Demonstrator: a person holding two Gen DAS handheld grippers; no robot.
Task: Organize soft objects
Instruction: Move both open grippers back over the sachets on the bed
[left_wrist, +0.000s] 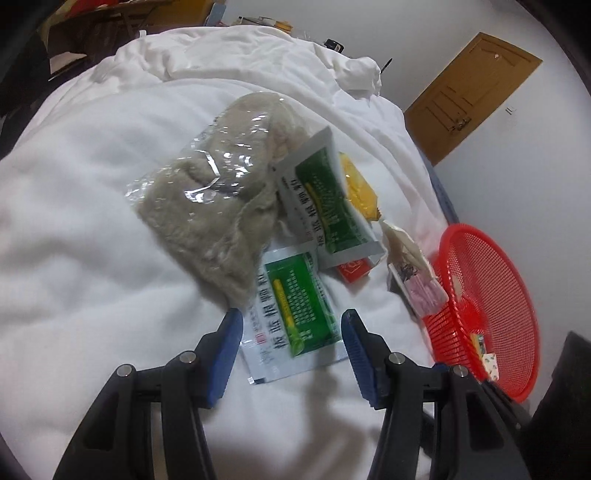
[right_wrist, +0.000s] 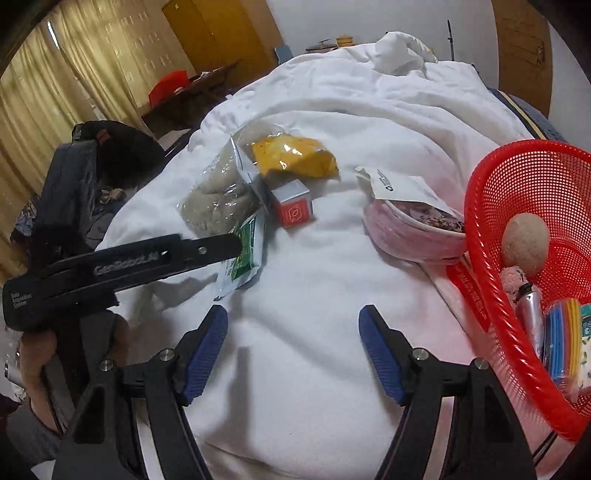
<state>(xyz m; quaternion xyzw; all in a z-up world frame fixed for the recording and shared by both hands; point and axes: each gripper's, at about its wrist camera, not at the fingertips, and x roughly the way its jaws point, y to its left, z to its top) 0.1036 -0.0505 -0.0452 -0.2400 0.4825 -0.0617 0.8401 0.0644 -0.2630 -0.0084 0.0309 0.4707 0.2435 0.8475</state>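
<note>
Blue pads of my left tool (left_wrist: 291, 325) are hanging released on either side of a green sachet (left_wrist: 295, 314) lying flat on the bed (left_wrist: 92, 240). I am judging the flat packet needs pinching by an edge, then carrying to the red basket (left_wrist: 517, 280) at right. My right tool (right_wrist: 293, 328) is idling released over bare quilt, beside the basket.

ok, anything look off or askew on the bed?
Red mesh basket sits tilted at the bed edge, with the pink pouch against its rim. Two green-and-white sachets overlap askew, the upper one on the bagged beige fluffy item.
</note>
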